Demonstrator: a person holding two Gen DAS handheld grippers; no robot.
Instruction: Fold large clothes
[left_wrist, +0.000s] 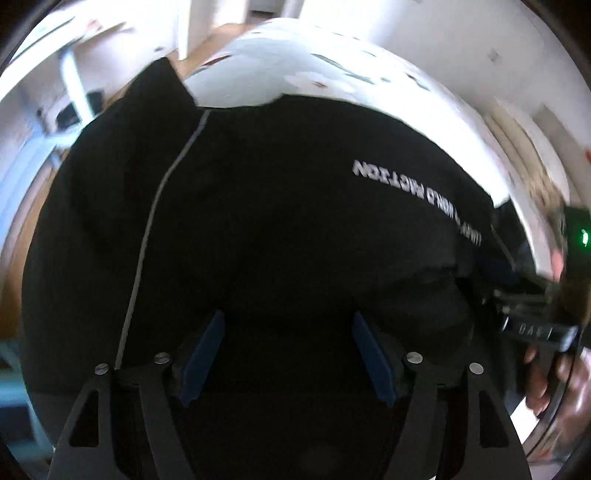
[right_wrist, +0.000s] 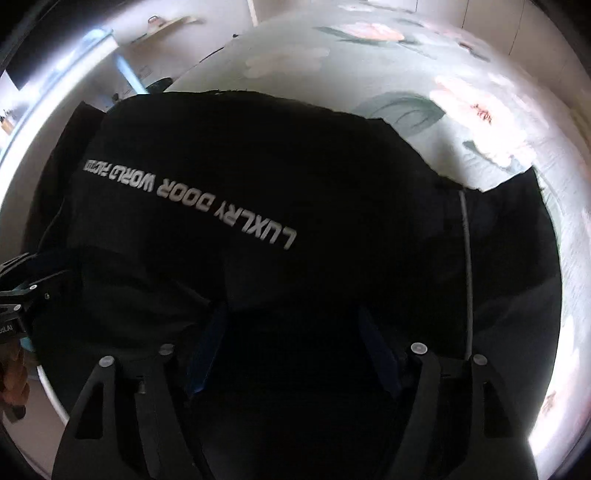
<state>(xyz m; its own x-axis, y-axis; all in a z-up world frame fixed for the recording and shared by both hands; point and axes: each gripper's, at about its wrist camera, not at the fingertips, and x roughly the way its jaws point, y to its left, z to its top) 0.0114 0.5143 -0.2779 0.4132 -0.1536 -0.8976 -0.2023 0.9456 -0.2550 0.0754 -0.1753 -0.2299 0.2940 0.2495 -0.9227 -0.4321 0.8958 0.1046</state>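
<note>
A black garment (right_wrist: 258, 177) is lying on a floral bedspread (right_wrist: 461, 74), showing upside-down white lettering "LUXLRY DOOR WORLD". The left gripper (left_wrist: 288, 354) and right gripper (right_wrist: 291, 350) are hovering above it, jaws apart, gripping nothing.

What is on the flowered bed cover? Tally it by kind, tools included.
Black garment with white lettering: 1
Handheld tools: 2, the left tool and the right tool, both open above the garment
Total: 3

A black garment (right_wrist: 258, 184) lies on the floral bedspread (right_wrist: 461, 92).
</note>
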